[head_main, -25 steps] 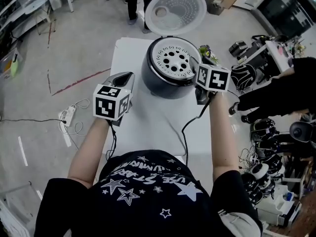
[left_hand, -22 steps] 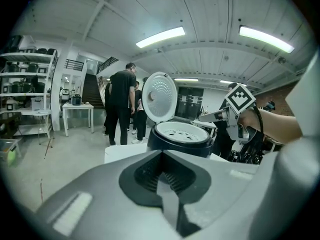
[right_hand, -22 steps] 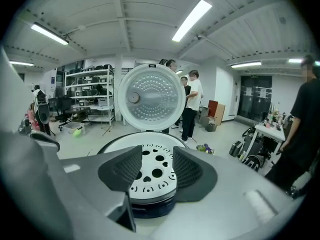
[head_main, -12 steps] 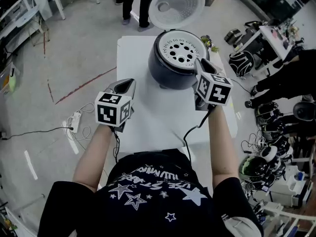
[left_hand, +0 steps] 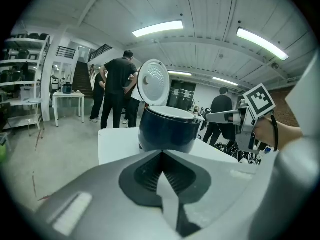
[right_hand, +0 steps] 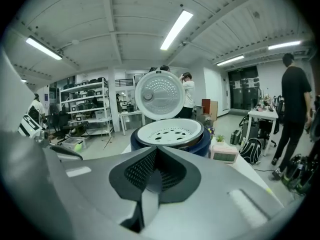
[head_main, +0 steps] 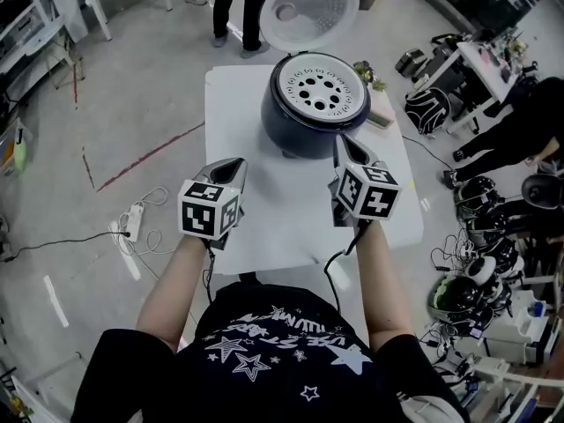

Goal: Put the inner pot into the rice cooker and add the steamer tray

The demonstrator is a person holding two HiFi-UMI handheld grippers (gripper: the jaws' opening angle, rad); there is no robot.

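The steamer tray (head_main: 319, 87) covers the mouth of the rice cooker (head_main: 300, 135), so the inner pot cannot be made out. Both grippers hover over the white table (head_main: 264, 218) short of the cooker, angled down. The left gripper (head_main: 234, 164) has its jaws together and empty. The right gripper (head_main: 340, 143) has just been closing its jaws, which meet on nothing. The tray is white, round and pierced with holes.
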